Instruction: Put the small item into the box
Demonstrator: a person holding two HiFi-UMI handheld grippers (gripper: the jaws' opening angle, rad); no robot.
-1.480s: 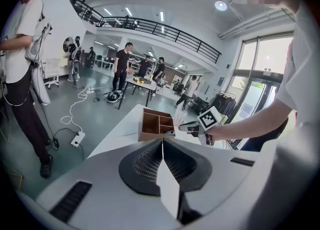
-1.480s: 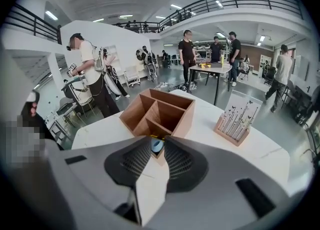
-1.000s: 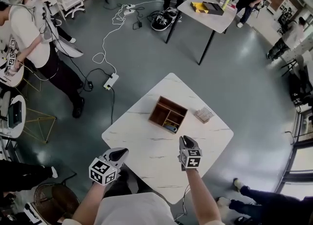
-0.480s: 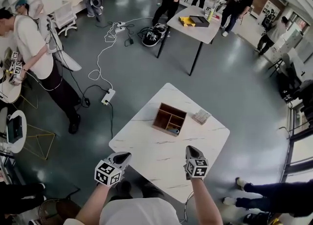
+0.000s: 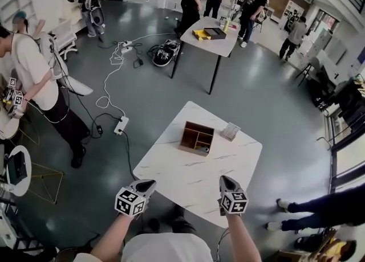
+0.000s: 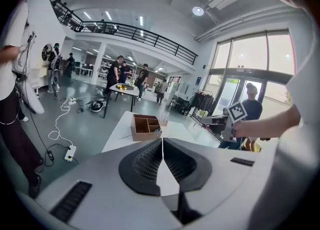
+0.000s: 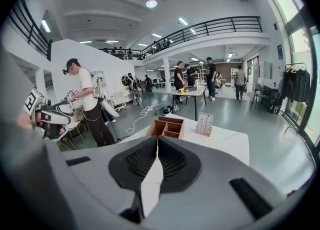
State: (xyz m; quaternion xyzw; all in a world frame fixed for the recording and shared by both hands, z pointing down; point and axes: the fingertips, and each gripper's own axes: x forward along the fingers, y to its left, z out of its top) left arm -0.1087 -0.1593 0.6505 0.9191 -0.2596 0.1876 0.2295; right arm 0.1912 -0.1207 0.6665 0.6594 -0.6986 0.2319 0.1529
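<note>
Shut tight with nothing held: left gripper point(image 5: 149, 182), jaws pressed together. Same for right gripper point(image 5: 223, 178), jaws together and empty. Both well back from the box point(image 5: 197, 138), by the near edge of the white table point(image 5: 171, 170), one off the box's near left, one off its near right. Inside the box, in the front corner part: small item point(image 5: 202, 149). Just beside the box, on its far right: little stand point(image 5: 230, 131).
</note>
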